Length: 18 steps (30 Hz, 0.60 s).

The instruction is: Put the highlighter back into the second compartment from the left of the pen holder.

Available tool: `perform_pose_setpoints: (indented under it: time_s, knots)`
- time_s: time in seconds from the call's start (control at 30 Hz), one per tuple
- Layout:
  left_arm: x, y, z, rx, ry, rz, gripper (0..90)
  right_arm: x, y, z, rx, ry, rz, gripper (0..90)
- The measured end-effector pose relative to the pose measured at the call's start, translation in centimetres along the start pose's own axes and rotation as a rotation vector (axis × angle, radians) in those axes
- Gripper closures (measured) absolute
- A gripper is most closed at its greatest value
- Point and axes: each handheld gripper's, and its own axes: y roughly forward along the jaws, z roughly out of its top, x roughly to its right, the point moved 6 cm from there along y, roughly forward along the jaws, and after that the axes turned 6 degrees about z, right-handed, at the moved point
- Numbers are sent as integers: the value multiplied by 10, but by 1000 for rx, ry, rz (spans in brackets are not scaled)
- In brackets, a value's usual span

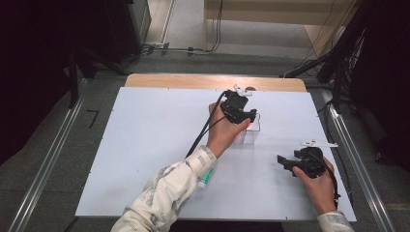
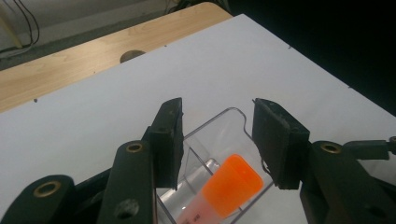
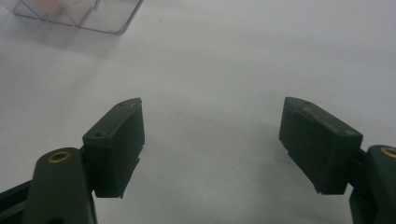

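At the left of the high view a green-capped tube [image 1: 205, 179] lies on the bench [image 1: 145, 145], half hidden beside the person's left sleeve. Farther right, the left gripper [image 1: 244, 118] hangs over a clear plastic box [image 1: 251, 129]. In the left gripper view its 2 fingers [image 2: 169, 140] stand spread, pinching nothing, and an orange-capped tube [image 2: 229, 186] leans inside the clear box [image 2: 219, 126] just below them, apparently free of the pads. The step looks like a release into the box; doing it well means lifting straight up, so neither finger catches the rim or drags the tube out. At the right, the right gripper [image 1: 286, 163] rests well apart from the box, fingers [image 3: 116, 144] spread over bare bench. The left gripper view alone makes the orange cap plain; the high view alone relates both hands.
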Motion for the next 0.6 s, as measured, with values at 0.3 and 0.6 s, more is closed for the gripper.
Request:
perform_pose_setpoints:
  time_s: [0.3,0.6]
  knots:
    - [11,-26,-6,59,14,-42,486,1,1,0,-4,5,-6,209]
    - [21,-45,-23,76,35,-74,475,2,1,-1,-4,5,-7,209]
